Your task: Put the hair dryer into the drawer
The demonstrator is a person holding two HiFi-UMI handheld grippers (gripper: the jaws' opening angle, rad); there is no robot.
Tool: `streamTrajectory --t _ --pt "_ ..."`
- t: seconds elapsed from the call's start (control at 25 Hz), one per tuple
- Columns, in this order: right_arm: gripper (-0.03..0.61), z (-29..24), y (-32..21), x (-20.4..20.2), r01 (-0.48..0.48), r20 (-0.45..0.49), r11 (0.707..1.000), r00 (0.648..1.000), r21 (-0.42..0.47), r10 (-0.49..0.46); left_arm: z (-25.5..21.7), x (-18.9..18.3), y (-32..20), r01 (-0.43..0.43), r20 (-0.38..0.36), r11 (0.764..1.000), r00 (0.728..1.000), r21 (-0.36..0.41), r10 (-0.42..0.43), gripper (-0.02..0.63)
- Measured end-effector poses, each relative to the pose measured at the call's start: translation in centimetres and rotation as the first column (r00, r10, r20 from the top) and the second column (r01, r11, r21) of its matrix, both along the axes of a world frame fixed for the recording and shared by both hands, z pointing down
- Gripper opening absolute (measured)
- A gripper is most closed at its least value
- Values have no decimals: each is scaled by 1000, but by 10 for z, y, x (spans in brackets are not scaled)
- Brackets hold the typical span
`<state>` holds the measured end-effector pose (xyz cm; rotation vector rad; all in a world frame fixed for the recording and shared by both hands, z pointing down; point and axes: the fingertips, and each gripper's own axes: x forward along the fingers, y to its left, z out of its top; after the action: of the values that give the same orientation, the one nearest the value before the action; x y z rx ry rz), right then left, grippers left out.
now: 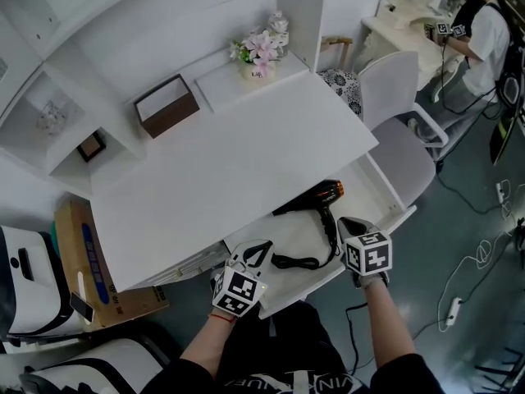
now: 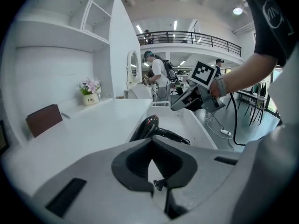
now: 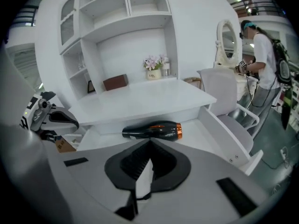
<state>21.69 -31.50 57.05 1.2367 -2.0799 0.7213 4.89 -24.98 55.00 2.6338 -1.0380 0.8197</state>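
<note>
The black hair dryer (image 1: 316, 197) with an orange nozzle ring lies on its side in the open white drawer (image 1: 384, 194) under the desk, and its black cord (image 1: 299, 261) curls toward the drawer's front. My left gripper (image 1: 256, 253) hovers over the drawer's front left part, shut with nothing in it. My right gripper (image 1: 351, 226) hangs over the front right, also shut and empty. In the left gripper view the hair dryer (image 2: 148, 126) lies just beyond the closed tips (image 2: 152, 146). The right gripper view shows the hair dryer (image 3: 154, 130) past its own closed tips (image 3: 149, 143).
On the white desk (image 1: 230, 171) stand a brown box (image 1: 166, 105) and a flower pot (image 1: 261, 56). A white chair (image 1: 406, 130) is at the drawer's right. A cardboard box (image 1: 90, 269) sits on the floor at left. A person (image 1: 484, 31) works far right, and cables (image 1: 459, 294) lie on the floor.
</note>
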Motion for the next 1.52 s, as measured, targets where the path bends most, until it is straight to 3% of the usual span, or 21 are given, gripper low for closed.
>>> streamTrajectory --t 0.44,0.56,0.72,0.92,1.52 --pt "3 -67 40 -16 -35 74 979 997 203 20 -43 -22 1 28 -61 995 998 94 -22 5" --pt "5 -78 50 -17 -45 84 969 996 242 25 -57 -34 1 62 -65 992 996 109 -55 5" --pt "4 -96 57 -15 -74 104 952 994 297 45 -69 -48 -2 114 -130 988 986 106 -100 5" --pt "5 -113 62 -6 -120 114 934 990 337 86 -73 -68 -6 163 -165 981 976 104 -145 5" --pt "5 -150 55 4 -189 152 889 979 417 137 -113 -87 -27 193 -215 964 965 183 -152 5"
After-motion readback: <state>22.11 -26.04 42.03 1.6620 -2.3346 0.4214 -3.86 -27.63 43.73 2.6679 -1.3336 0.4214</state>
